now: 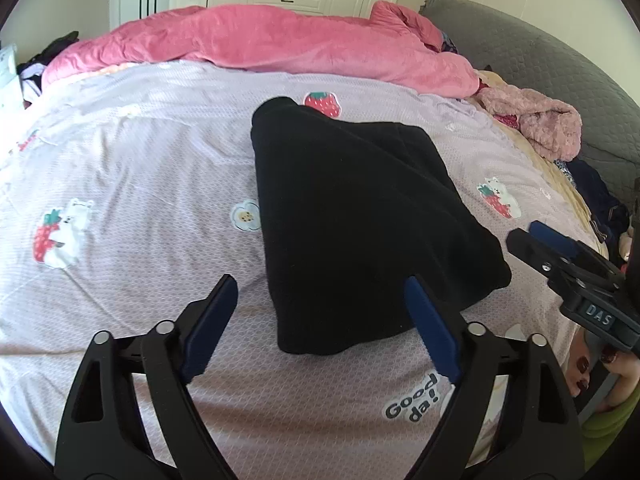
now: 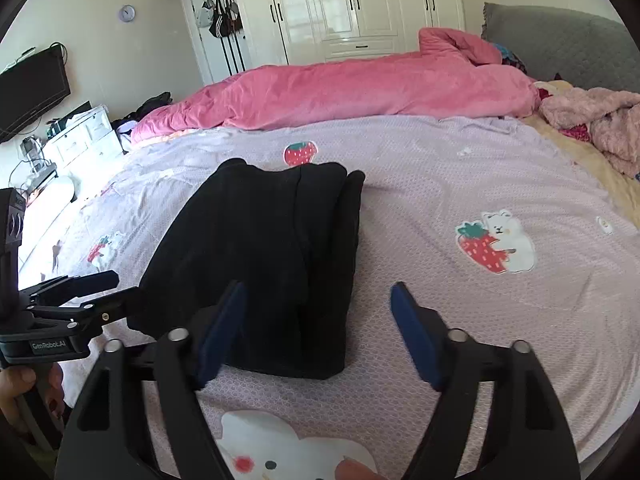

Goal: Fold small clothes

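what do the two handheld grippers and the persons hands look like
Both grippers, left and right, are matte black plastic with triangular cut-outs, silver pivot pins and dark blue finger pads. The left body carries a "GenRobot.AI" label; the right shows "DAS" lettering. The right hand has dark red nail polish and a green sleeve. No cables are visible.

The black garment (image 1: 352, 216) (image 2: 264, 256) lies folded into a thick, roughly rectangular stack on the lilac bedsheet (image 1: 140, 168) (image 2: 460, 184), flat and smooth on top. Its layered folded edges show along one side. Its far end sits just beside the sheet's strawberry print (image 1: 321, 103) (image 2: 300, 153).
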Demonstrator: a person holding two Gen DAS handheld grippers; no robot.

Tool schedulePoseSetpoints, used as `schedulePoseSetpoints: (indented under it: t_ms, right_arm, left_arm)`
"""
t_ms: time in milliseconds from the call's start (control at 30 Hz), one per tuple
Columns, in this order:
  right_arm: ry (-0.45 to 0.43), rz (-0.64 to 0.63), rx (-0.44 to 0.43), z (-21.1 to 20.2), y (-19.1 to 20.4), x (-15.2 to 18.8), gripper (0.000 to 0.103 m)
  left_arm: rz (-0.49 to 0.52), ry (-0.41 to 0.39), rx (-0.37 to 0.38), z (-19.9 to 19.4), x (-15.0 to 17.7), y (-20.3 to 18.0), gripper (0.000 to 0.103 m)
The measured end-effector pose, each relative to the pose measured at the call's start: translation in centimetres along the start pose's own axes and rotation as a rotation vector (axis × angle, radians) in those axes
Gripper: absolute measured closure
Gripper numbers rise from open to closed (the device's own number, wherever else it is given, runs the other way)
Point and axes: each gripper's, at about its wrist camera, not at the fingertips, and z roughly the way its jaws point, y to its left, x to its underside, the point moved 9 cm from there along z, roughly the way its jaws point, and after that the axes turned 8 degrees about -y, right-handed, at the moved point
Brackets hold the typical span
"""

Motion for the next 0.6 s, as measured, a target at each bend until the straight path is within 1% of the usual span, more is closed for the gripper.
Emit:
schedulePoseSetpoints:
  t_ms: [33, 100, 133, 200, 367, 600]
  right_arm:
    - [-0.009, -0.004, 0.006, -0.3, 0.0, -0.2, 0.022]
    - [-0.025, -0.006, 0.024, -1.1, -0.3, -0.5, 0.014]
    - [-0.036, -0.001, 0.029, -1.5, -0.4, -0.7, 0.013]
    - [-0.052, 0.010, 0.025, -2.3, -0.5, -1.0, 0.007]
    - [-0.085, 0.021, 0.020, -4.0, 0.0, -1.4, 0.005]
    - [-0.100, -0.003, 0.036, -5.4, 1.1, -0.6, 0.005]
  left_arm:
    - [0.002, -0.006, -0.004, -0.4, -0.1, 0.1, 0.018]
    - [0.007, -0.019, -0.009, -1.1, -0.2, 0.1, 0.014]
    - [0.012, -0.025, -0.013, -1.7, -0.1, 0.2, 0.011]
    - [0.020, -0.031, -0.023, -2.3, -0.1, 0.4, 0.010]
    - [0.030, -0.037, -0.079, -4.0, 0.5, 1.2, 0.010]
    - [0.023, -0.058, -0.109, -6.0, 1.3, 1.9, 0.009]
